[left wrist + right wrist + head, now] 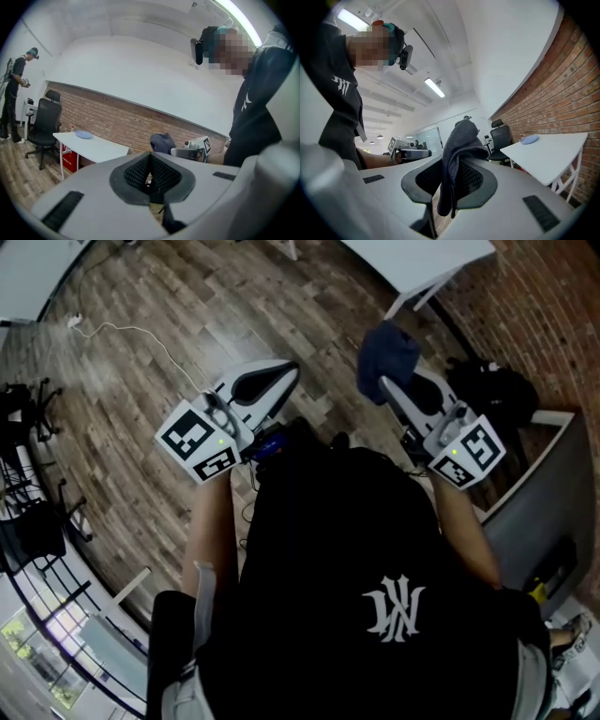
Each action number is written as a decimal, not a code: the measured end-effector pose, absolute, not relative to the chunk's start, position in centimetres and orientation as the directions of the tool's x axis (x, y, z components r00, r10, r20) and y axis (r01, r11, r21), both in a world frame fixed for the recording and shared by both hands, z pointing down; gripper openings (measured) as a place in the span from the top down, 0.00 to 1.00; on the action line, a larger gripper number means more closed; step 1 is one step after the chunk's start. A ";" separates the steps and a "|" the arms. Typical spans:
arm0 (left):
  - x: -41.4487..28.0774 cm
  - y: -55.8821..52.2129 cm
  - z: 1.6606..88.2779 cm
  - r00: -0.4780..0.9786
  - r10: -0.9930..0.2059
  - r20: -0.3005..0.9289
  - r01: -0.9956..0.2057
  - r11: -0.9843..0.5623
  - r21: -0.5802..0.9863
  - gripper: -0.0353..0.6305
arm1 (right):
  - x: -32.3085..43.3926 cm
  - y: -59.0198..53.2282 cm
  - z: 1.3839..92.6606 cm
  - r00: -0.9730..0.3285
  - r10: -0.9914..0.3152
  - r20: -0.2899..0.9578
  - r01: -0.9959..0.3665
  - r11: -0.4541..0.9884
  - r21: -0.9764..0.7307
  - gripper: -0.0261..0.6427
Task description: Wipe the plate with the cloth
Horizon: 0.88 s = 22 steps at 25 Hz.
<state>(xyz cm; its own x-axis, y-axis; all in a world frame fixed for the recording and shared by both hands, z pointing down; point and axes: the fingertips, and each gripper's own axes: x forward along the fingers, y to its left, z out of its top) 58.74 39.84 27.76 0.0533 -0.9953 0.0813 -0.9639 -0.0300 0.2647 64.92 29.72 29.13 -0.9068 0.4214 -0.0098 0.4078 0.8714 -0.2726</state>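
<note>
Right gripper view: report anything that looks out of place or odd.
Nothing is spilled or damaged. The right gripper pinches the dark cloth in its jaws, so that it bunches above them and dangles below. The only oddity is that the blue plate lies well away on the white table, not near the cloth.

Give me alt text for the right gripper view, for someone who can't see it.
The right gripper is shut on a dark grey woven cloth that droops between its jaws. Beyond, a pale blue round plate lies on a white table beside a brick wall.
</note>
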 end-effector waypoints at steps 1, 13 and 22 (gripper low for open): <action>58.7 40.0 27.8 0.052 -0.995 0.079 -0.962 -0.029 0.271 0.94 | 65.0 29.8 29.2 -0.908 0.420 -0.005 0.406 0.875 -0.265 0.83; 58.9 39.7 27.8 0.057 -0.994 0.093 -0.961 -0.029 0.276 0.94 | 65.1 29.3 29.6 -0.913 0.408 -0.010 0.394 0.875 -0.281 0.83; 59.2 39.1 28.2 0.050 -0.993 0.110 -0.961 -0.018 0.276 0.94 | 65.6 28.4 30.0 -0.917 0.398 -0.004 0.383 0.881 -0.277 0.83</action>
